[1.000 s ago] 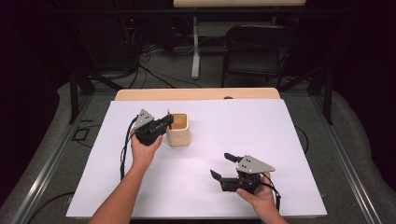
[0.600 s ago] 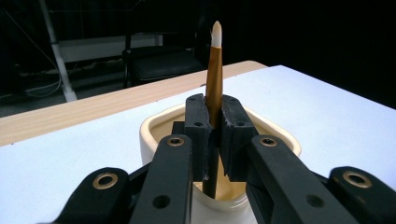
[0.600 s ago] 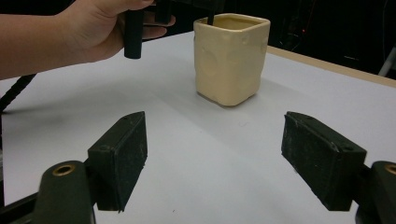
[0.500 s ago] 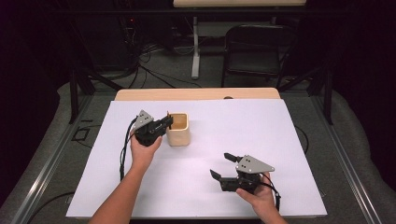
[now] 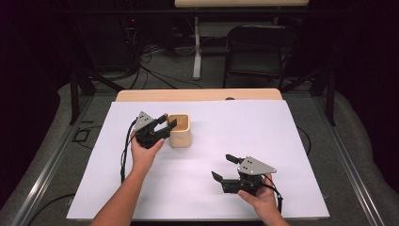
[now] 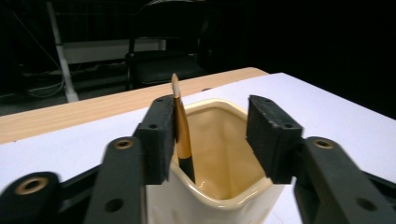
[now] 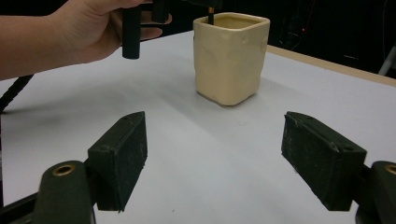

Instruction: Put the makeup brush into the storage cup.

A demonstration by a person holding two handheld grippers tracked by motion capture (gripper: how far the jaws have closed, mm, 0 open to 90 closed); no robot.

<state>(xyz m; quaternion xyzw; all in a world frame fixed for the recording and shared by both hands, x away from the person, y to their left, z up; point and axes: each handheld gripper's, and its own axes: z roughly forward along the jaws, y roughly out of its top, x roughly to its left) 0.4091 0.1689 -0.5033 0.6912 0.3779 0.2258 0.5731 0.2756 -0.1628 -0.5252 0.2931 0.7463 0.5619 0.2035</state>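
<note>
A cream square cup (image 5: 179, 131) stands on the white sheet left of centre. My left gripper (image 5: 168, 120) hovers over its near rim. Its jaws have just been opening and now stand apart. In the left gripper view (image 6: 212, 126) a thin orange stick with a pale tip and black lower end (image 6: 180, 126) stands in the cup (image 6: 210, 205) and leans on the left pad; the right pad is clear of it. My right gripper (image 5: 222, 166) rests open near the front right, empty, facing the cup (image 7: 231, 56) in its own view (image 7: 224, 154).
The white sheet (image 5: 282, 136) covers most of the table, and a wooden strip (image 5: 197, 95) shows at the back. A black folding chair (image 5: 256, 52) and floor cables lie beyond. The hand holding the left gripper (image 7: 88, 28) is left of the cup.
The left gripper's jaws were together at the cup's rim and are now spread apart. Neither hand has shifted, and the right gripper is as it was.
</note>
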